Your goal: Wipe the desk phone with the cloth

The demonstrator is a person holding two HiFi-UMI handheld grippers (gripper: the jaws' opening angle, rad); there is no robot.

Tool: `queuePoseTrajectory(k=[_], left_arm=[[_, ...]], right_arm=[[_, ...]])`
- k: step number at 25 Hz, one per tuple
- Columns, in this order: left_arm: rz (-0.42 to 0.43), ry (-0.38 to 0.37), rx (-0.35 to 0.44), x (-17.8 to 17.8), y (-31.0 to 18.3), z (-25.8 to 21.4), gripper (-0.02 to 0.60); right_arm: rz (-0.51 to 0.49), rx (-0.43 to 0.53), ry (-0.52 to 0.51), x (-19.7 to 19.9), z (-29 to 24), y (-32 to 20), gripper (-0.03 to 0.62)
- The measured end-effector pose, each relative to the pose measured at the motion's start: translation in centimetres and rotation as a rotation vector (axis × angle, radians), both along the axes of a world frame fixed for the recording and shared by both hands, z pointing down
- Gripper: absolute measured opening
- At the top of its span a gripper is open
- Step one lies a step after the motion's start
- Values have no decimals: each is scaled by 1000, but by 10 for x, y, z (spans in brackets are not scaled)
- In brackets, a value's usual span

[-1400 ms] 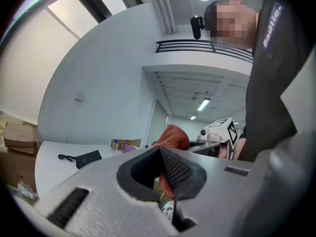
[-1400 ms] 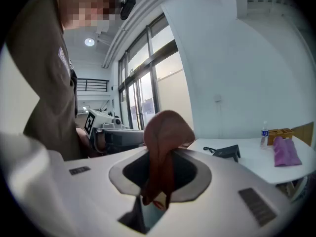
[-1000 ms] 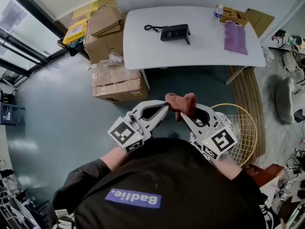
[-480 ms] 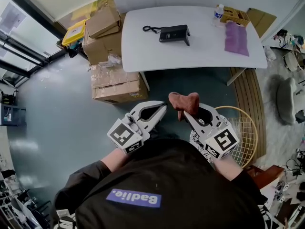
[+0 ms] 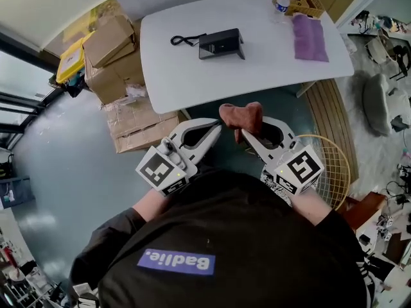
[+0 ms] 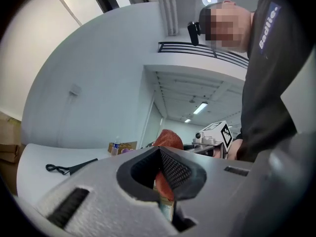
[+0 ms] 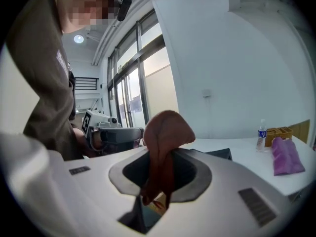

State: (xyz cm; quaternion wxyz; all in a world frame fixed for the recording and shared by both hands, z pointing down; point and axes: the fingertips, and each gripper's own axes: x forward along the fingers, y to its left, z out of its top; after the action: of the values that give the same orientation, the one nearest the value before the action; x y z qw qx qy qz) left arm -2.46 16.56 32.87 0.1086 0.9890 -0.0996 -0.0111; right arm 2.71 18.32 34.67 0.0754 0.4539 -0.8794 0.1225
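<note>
The black desk phone (image 5: 220,43) with its cord (image 5: 183,40) sits on the white table (image 5: 192,82), far ahead of both grippers. My right gripper (image 5: 246,133) is shut on a reddish-brown cloth (image 5: 241,114), which bunches above its tips and hangs down between the jaws in the right gripper view (image 7: 168,127). My left gripper (image 5: 217,128) is shut with nothing in it, its tips just left of the cloth. The cloth (image 6: 167,137) shows behind the closed tips in the left gripper view. Both grippers hover over the floor, short of the table's near edge.
On the table's right end lie a purple cloth (image 5: 310,36), a water bottle (image 5: 280,2) and a small cardboard box (image 5: 297,4). Stacked cardboard boxes (image 5: 122,76) stand left of the table. A round wire basket (image 5: 331,165) sits on the floor at my right.
The table and phone now lie nearer and more to the left in view. Both grippers and the cloth keep about the same pose, the left tips slightly apart from the cloth.
</note>
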Motion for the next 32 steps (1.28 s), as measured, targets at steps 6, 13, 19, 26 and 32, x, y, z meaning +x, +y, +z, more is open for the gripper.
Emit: queuePoseTrajectory(k=[6,13,19,26,32], left_arm=[[44,31,7,-12,-88,-14,9],[104,12,9,-12,-143,-11,9],[69,8,-23,4,-169,-5,9],[-13,-13,-15,38,-197,3,9],[-84,-39,-39,79,-228,8,9]], right_arm=[[51,-21,19,-16,2,-83,89],[90,-27,48,-12,3,-148,89],[70,-39,68,16,11,-175,89],[2,-74,47,59,40,-205,89],[4,-98,47,125,66,-246,88]])
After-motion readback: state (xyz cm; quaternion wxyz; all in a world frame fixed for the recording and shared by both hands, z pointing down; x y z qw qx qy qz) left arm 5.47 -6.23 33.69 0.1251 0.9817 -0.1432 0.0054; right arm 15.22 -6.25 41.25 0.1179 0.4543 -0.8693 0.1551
